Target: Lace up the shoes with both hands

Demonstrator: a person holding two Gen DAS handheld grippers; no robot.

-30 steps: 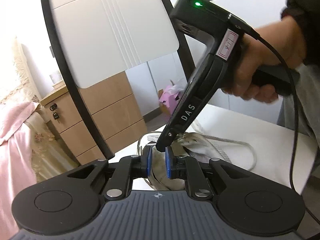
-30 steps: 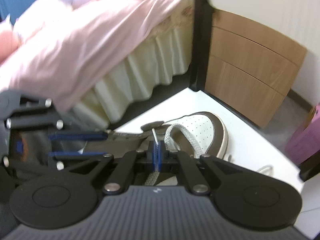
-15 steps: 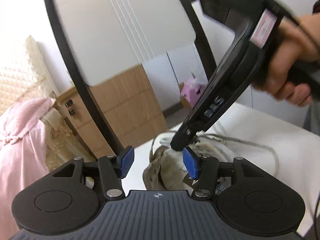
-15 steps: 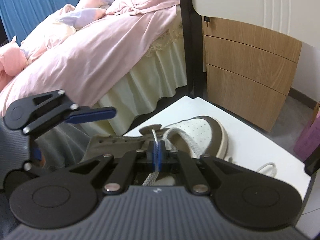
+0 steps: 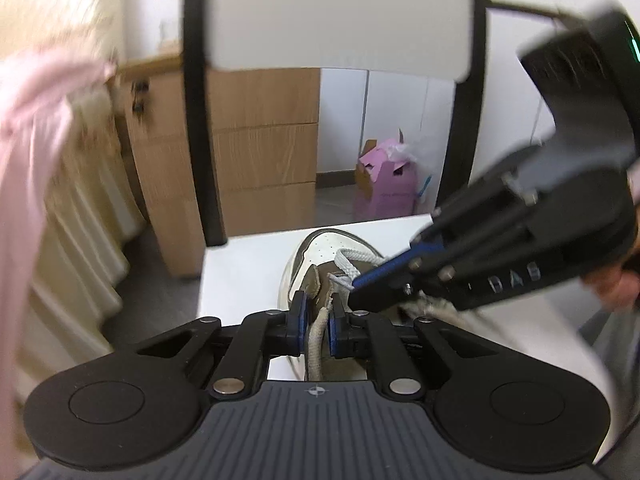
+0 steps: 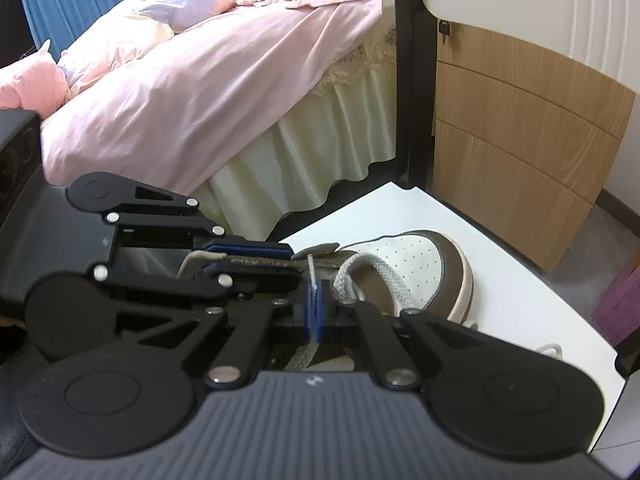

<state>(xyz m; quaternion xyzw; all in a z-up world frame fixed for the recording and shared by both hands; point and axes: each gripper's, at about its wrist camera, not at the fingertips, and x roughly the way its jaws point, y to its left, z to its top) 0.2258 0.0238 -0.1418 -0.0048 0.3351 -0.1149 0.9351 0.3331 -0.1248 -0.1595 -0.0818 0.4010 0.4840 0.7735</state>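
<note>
A brown-and-white shoe (image 5: 328, 244) (image 6: 412, 256) lies on the white table (image 5: 248, 264), toe pointing away. My left gripper (image 5: 317, 318) (image 6: 256, 258) has its jaws closing, with the shoe's beige-edged side flap (image 5: 317, 338) between the blue pads and touching them. From the right, my right gripper (image 5: 355, 287) (image 6: 314, 308) reaches in and is shut on the grey lace (image 5: 352, 258) (image 6: 372, 276) just below its tip. The tip (image 6: 310, 268) sticks up above the pads. The lace loops over the toe side of the shoe.
A chair back (image 5: 340, 12) with black posts stands at the table's far edge. Behind it are a wooden drawer cabinet (image 5: 260, 140) (image 6: 520, 140) and a pink box (image 5: 386, 176) on the floor. A bed with pink covers (image 6: 200, 80) lies to the left. A hand (image 5: 616, 284) holds the right gripper.
The left gripper opened wide, rolled and swung round over the shoe, then closed on the side flap. The right gripper has stayed in place, shut on the lace.
</note>
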